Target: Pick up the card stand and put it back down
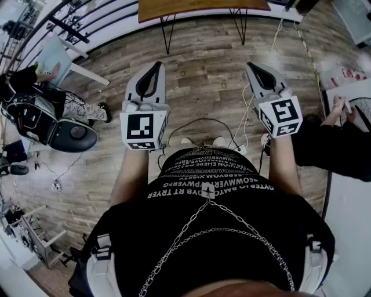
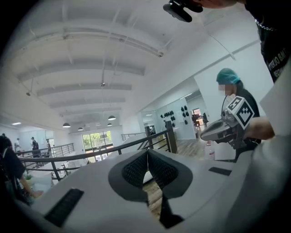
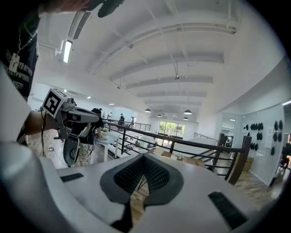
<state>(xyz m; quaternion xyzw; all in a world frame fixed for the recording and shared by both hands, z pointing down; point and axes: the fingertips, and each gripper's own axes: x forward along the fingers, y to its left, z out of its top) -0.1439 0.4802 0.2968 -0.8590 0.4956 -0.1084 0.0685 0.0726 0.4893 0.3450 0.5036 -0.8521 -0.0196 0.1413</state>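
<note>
The card stand did not show in any view, so which way it lay from the tools, and how its long axis ran, could not be told. The only likely carrier in sight was the desk (image 1: 203, 7), whose brown top and thin black legs crossed the far edge of the head view, ahead of the person and well apart from both tools. What could be seen of its near edge was bare. The left gripper (image 1: 155, 66) and the right gripper (image 1: 255, 68) were held up side by side over the plank floor (image 1: 203, 81), both pointing forward toward the desk, with neither plainly nearer to it. In its own view the left gripper had its ribbed pads pressed together along one seam with nothing caught between them. The right gripper looked the same, fully closed and empty, with only railings and the room beyond its tips. Judged from this, the pick-up had not begun. The coming move would need a step toward the desk to find the stand, and the jaws of whichever tool was used would have to part before reaching it.
</note>
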